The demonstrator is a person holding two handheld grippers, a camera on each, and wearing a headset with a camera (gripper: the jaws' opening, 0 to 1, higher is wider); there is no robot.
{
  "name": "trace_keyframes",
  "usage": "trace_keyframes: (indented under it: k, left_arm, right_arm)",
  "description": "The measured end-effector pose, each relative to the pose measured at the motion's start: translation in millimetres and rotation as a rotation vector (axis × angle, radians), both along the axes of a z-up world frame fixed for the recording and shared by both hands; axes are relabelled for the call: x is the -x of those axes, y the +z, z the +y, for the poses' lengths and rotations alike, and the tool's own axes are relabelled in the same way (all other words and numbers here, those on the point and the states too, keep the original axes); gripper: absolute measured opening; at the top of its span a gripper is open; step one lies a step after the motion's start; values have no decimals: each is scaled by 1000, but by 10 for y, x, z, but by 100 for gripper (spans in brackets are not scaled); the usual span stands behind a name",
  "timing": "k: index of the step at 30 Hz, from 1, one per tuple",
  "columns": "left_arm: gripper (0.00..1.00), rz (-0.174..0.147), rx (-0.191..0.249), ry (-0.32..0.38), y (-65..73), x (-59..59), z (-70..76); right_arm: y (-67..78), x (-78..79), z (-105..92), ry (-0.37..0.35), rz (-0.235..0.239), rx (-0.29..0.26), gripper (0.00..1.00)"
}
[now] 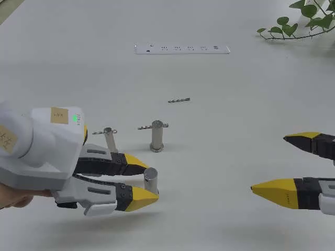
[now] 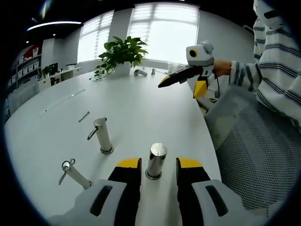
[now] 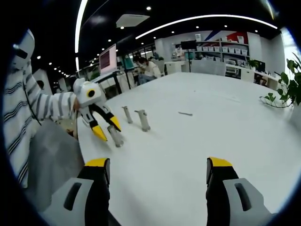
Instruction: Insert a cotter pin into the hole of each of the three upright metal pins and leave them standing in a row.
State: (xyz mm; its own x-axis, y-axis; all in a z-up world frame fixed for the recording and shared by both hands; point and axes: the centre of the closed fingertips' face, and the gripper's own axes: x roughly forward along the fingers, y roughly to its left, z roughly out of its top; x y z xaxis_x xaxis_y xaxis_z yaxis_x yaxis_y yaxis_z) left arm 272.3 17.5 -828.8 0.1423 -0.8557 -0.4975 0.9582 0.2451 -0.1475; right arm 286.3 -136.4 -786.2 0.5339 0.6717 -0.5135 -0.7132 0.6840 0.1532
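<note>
Left gripper view is centred on the bare metal pin point(image 2: 156, 159), the one that carries no cotter pin. It is seen standing upright on the table point(image 2: 141, 108), between the fingers point(image 2: 129, 165) of the left gripper point(image 2: 158, 164). Those fingers are spread only a little wider than the pin. A thin strip of table is seen on each side of its foot, so the pin is judged to be bracketed, not clamped. Its cross hole cannot be made out.

Two fitted pins point(image 2: 102, 135) point(image 2: 77, 175) are stood just beyond it, each with a cotter pin through its head. The loose cotter pin point(image 1: 179, 100) is seen lying flat on the table farther back, well apart from both grippers.

The bare metal pin is judged to be solid steel: stiff, smooth, heavy for its bulk, and easily tipped on its small flanged foot. It would best be taken on the lower shank, so that the top is left clear for the hole. The loose cotter pin is judged to be thin, springy wire, light enough to skate on the smooth table, and is best pinched at its looped end.

The right gripper point(image 1: 268, 163) is held off to the side over the table. Its fingers are set wide apart, and nothing is held or touched by them.
</note>
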Motion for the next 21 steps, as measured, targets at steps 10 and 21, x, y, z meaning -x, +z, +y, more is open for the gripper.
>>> trace_keyframes:
  k: [10, 21]
  left_arm:
    - [42, 17, 2, 46, -18, 49, 133]
    - [69, 52, 1, 130, -67, 82, 301]
  right_arm:
    - [30, -80, -21, 85, 2, 71, 85]
    - [59, -272, -60, 177, 14, 177, 85]
